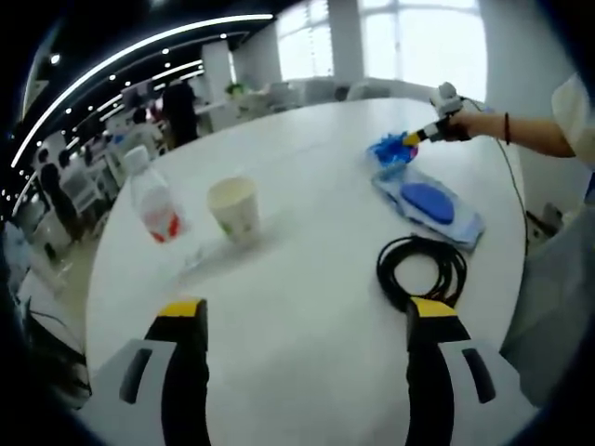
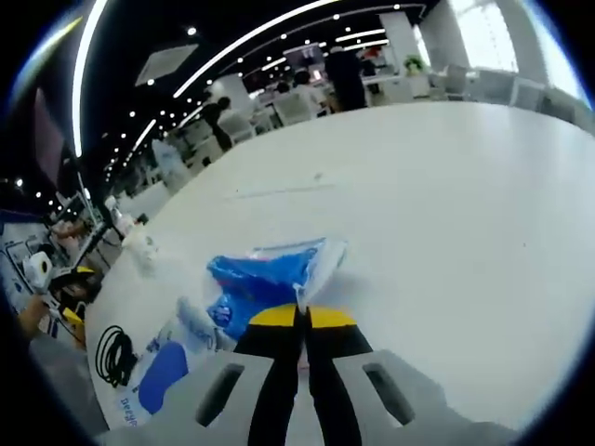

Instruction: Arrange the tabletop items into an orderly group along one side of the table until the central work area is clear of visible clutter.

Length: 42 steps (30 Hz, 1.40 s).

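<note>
In the left gripper view, a clear water bottle (image 1: pixel 153 200) and a paper cup (image 1: pixel 234 209) stand at the left of the white table (image 1: pixel 307 139). A coiled black cable (image 1: pixel 420 269) lies just ahead of my right jaw. Beyond it rest a flat package with a blue oval item (image 1: pixel 428 204) and a crumpled blue plastic bag (image 1: pixel 390 149). My left gripper (image 1: pixel 307 311) is open over bare table. My right gripper (image 2: pixel 299 316) is shut on the edge of the blue bag (image 2: pixel 265 279); it also shows as the right gripper (image 1: pixel 418 136), held by a person's hand.
The right gripper view has the flat package (image 2: pixel 167 367) and black cable (image 2: pixel 113 353) at lower left, near the table's edge. A broad bare stretch of table (image 2: pixel 446 214) spreads to the right. People, chairs and other tables stand in the background.
</note>
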{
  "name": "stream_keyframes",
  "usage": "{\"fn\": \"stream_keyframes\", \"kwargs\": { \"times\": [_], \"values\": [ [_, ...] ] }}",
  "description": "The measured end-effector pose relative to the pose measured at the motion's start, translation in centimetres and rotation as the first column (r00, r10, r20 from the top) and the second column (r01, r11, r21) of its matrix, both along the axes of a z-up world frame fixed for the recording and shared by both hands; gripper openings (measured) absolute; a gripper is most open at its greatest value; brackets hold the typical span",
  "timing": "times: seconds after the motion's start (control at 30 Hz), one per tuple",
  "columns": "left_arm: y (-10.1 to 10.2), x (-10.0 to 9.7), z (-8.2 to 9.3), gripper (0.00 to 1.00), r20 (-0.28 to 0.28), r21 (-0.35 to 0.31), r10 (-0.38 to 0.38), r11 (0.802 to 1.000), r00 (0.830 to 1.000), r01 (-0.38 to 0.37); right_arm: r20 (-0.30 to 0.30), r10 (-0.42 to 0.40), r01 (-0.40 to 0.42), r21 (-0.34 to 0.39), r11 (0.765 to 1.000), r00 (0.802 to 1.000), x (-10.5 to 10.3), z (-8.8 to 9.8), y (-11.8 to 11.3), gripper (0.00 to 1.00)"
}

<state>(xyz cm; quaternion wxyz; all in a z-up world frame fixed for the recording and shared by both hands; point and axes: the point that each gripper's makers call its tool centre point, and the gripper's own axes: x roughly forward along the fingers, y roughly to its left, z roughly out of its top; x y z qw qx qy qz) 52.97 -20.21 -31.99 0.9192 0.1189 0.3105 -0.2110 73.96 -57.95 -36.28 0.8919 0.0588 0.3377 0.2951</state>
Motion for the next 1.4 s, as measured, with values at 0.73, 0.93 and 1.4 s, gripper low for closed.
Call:
{"fn": "stream_keyframes", "kwargs": {
  "times": [0.73,0.93,1.4],
  "values": [
    [-0.4,-0.1,-0.2,0.84,-0.004,0.003,-0.028,1.000,1.000,0.028,-0.002,-0.020,0.020,-0.098,0.995,1.000,0.9,-1.9,-1.2,0.19],
    [-0.8,0.0,0.1,0.85,0.007,-0.015,-0.042,0.999,0.999,0.042,0.014,-0.076,0.077,-0.086,0.993,0.997,0.8,-1.4,-1.6,0.40],
    [-3.5,-0.4,0.9,0.90,0.012,-0.126,-0.112,0.986,0.994,0.113,-0.022,-0.157,0.157,0.007,0.988,0.987,-3.0,1.7,0.2,0.91]
  ]
}}
